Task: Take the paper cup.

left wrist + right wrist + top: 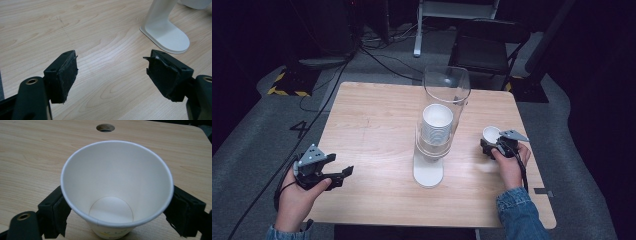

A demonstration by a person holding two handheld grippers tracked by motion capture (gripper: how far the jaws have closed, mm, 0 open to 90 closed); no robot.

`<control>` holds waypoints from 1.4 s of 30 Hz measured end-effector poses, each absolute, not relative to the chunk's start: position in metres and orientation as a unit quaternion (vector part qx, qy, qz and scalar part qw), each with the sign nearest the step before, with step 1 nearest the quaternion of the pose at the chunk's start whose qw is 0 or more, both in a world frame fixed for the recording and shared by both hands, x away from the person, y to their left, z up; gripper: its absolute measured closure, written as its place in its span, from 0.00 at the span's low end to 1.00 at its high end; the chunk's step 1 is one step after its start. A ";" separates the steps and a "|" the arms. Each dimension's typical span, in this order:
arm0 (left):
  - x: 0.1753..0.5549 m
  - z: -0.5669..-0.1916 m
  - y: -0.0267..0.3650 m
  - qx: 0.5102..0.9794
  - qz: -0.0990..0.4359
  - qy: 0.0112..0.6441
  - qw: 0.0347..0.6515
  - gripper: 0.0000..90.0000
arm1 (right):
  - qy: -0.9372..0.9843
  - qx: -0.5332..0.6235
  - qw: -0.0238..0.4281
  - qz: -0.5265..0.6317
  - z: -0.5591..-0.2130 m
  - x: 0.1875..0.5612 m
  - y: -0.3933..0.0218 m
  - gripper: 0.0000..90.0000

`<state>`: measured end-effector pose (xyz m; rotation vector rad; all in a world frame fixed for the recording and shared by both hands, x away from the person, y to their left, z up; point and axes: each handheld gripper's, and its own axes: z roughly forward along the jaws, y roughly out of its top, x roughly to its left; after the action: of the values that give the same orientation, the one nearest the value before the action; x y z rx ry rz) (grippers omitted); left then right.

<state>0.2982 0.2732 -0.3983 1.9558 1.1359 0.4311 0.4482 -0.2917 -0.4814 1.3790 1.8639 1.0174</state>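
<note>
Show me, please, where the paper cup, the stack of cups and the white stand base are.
paper cup [111,211]: right gripper view, inner bottom.
stack of cups [437,116]: high view, inside of the top cup.
white stand base [170,37]: left gripper view, flat top of the foot.

The dispenser [432,150] stands mid-table [377,120], with a stack of cups [437,122] inside its tube. My left gripper [343,176] sits to the left of the dispenser and nearer me, jaws apart over bare table, the dispenser's base [166,35] ahead of them. My right gripper [490,148] is to the right of the dispenser, a cup [117,187] upright between its jaws. A hole [105,127] lies beyond that cup.
</note>
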 end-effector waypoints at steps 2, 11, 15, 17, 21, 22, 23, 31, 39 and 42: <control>0.298 -0.398 0.274 0.776 0.173 0.449 0.408 0.27 | 0.700 0.521 0.301 0.385 -0.479 0.446 -0.292 0.18; 0.300 -0.399 0.275 0.776 0.172 0.451 0.406 0.26 | 0.686 0.518 0.309 0.407 -0.468 0.435 -0.295 0.18; 0.302 -0.398 0.274 0.776 0.171 0.449 0.407 0.26 | 0.677 0.513 0.318 0.421 -0.459 0.426 -0.298 0.18; 0.303 -0.398 0.273 0.778 0.169 0.447 0.408 0.27 | 0.675 0.510 0.319 0.426 -0.454 0.421 -0.299 0.18; 0.304 -0.398 0.271 0.781 0.167 0.443 0.407 0.26 | 0.678 0.495 0.317 0.441 -0.439 0.408 -0.302 0.18; 0.304 -0.398 0.270 0.781 0.166 0.444 0.407 0.26 | 0.679 0.492 0.316 0.443 -0.435 0.404 -0.302 0.18; 0.305 -0.398 0.270 0.781 0.166 0.443 0.408 0.26 | 0.681 0.490 0.313 0.445 -0.431 0.400 -0.302 0.19; 0.303 -0.398 0.271 0.780 0.163 0.447 0.407 0.27 | 0.690 0.472 0.290 0.467 -0.397 0.370 -0.303 0.20; 0.303 -0.397 0.270 0.783 0.163 0.440 0.408 0.26 | 0.714 0.435 0.265 0.480 -0.377 0.343 -0.296 0.21; 0.302 -0.396 0.270 0.782 0.162 0.442 0.408 0.26 | 0.725 0.426 0.246 0.482 -0.373 0.333 -0.292 0.21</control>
<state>0.3023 0.2698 -0.3964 1.9703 1.1142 0.4091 0.3335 -0.2920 -0.3729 1.1630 1.9782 1.3145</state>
